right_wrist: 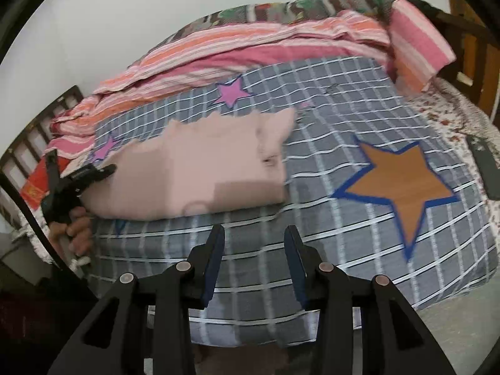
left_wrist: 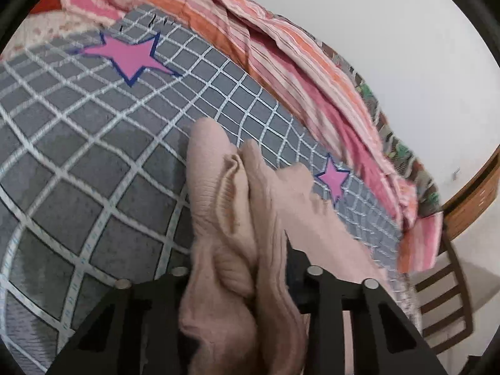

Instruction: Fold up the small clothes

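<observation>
A pale pink knitted garment (right_wrist: 193, 172) lies folded into a rough rectangle on the grey checked bedspread (right_wrist: 312, 250). In the left wrist view the pink garment (left_wrist: 225, 187) bunches up in ridges between the jaws of my left gripper (left_wrist: 247, 262), which is shut on it; the cloth hides most of the fingers. The right wrist view shows that left gripper (right_wrist: 100, 172) at the garment's left edge, held by a hand (right_wrist: 75, 228). My right gripper (right_wrist: 254, 250) hovers open over the bedspread in front of the garment, nothing between its fingers.
A crumpled pink-and-orange striped blanket (right_wrist: 250, 40) lies along the far side of the bed by the white wall. An orange star patch (right_wrist: 403, 187) marks the bedspread at right. A dark flat object (right_wrist: 487, 168) lies near the right edge. A wooden slatted frame (left_wrist: 443, 297) stands beside the bed.
</observation>
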### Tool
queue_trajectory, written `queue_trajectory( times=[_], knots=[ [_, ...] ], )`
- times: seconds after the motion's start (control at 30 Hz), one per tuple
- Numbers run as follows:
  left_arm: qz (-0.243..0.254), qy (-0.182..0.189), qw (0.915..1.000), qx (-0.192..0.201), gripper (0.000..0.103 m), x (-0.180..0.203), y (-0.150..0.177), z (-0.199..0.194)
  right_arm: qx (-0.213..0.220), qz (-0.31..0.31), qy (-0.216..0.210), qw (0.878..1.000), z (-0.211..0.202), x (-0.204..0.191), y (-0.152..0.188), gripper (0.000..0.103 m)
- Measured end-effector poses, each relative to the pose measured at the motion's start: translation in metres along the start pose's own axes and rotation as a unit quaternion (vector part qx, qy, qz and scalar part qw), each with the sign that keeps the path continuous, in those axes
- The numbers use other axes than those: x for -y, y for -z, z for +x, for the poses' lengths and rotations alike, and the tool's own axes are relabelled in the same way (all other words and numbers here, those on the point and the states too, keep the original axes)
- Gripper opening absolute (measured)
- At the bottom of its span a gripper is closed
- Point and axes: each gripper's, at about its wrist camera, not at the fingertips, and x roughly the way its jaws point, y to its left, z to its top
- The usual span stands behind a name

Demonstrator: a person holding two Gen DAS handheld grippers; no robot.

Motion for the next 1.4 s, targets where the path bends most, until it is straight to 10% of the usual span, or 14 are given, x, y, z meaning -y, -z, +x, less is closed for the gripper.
queue_trajectory(
  times=[0.53,0.87,0.97,1.07,1.2,1.4],
  knots=[
    [0.134,-0.065,0.9886,0.023,0.02,0.17,-0.008,-0.014,0.04,0.084,0.009,0.996,-0.018,0.092,0.006,0.04],
    [0.211,-0.037,0.9752,-0.054,0.02,0.281,0.085,0.047,0.046,0.128,0.031,0.99,-0.035,0.136,0.014,0.04],
    [0.262,-0.052,0.9586,-0.1,0.024,0.289,0.127,0.075,0.041,0.122,0.036,0.991,-0.035,0.137,0.014,0.04],
    [0.3,-0.012,0.9491,-0.096,0.052,0.29,0.135,0.067,0.037,0.111,0.036,0.992,-0.033,0.133,0.013,0.04],
    [0.263,0.074,0.9558,-0.109,0.06,0.271,0.105,0.035,0.038,0.084,0.007,0.996,-0.025,0.12,0.004,0.04],
    [0.232,0.075,0.9687,-0.05,0.064,0.216,0.053,-0.009,0.045,0.077,-0.093,0.992,0.011,0.097,-0.03,0.041]
  ],
)
